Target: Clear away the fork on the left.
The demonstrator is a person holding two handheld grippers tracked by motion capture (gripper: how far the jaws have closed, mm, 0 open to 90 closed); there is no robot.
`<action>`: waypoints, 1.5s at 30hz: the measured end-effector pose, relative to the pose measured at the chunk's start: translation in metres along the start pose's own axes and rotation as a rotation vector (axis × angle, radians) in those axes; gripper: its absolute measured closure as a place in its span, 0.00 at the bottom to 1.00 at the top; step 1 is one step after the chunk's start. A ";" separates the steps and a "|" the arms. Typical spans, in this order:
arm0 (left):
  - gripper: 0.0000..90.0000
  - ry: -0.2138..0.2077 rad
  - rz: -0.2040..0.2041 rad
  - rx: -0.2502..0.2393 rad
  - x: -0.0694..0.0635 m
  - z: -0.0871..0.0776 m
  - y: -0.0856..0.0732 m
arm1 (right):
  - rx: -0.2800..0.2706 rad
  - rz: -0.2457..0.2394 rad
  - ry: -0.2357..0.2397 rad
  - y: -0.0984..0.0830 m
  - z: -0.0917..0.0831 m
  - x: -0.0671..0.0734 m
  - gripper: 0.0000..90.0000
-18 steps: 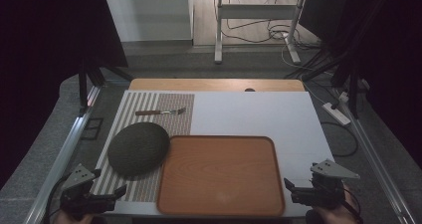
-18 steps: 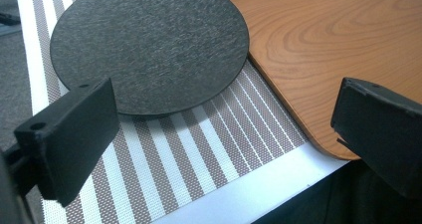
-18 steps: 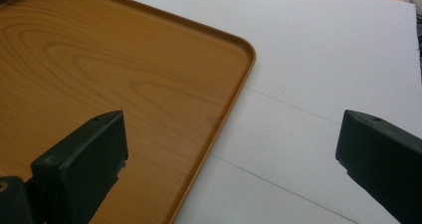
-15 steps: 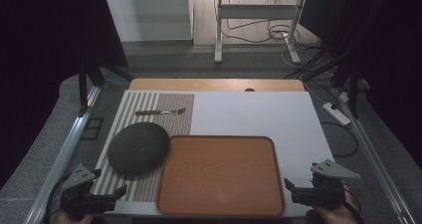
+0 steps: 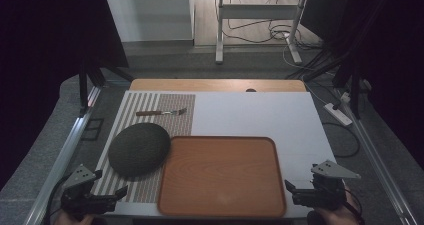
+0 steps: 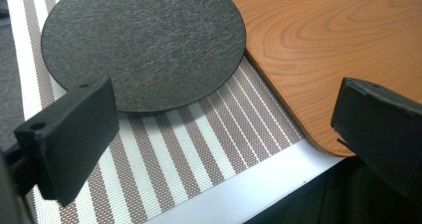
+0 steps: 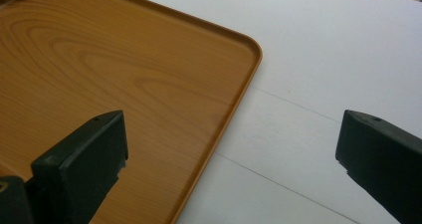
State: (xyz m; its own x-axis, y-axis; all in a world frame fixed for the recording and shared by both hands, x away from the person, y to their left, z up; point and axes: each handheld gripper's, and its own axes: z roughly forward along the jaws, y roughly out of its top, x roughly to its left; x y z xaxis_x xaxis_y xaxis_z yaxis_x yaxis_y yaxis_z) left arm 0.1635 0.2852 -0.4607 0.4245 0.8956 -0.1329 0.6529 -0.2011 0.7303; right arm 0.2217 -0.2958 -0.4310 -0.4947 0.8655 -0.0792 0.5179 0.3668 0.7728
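Wooden tray between parted claws

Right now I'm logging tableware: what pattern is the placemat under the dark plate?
Brown and cream stripes on the placemat, clearest in the left gripper view.

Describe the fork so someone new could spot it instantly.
Start at the striped placemat covering the left of the white table. At its far end, beyond the round dark plate, lies the fork, sideways. It is the one slim thing there, brown-handled with metal tines pointing right.
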 end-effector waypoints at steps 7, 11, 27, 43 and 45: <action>0.00 -0.014 -0.002 0.012 0.001 0.001 0.001 | 0.005 0.001 0.000 0.000 0.000 0.000 0.00; 0.00 -0.018 -0.004 0.021 0.002 0.002 0.002 | 0.003 0.005 -0.004 0.000 0.000 0.000 0.00; 0.00 -0.036 0.022 0.015 0.000 0.010 0.011 | 0.002 -0.020 -0.007 0.000 0.001 0.002 0.00; 0.00 -0.044 0.010 0.044 0.010 0.032 0.024 | 0.000 -0.023 0.000 0.000 0.001 0.002 0.00; 0.00 -0.048 0.003 0.043 0.012 0.035 0.026 | 0.003 -0.023 0.001 0.000 0.001 0.002 0.00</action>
State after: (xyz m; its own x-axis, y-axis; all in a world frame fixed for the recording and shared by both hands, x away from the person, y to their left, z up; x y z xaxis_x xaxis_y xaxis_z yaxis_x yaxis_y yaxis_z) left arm 0.2074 0.2773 -0.4672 0.4556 0.8751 -0.1630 0.6772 -0.2219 0.7016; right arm 0.2214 -0.2936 -0.4316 -0.5068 0.8567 -0.0964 0.5084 0.3873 0.7691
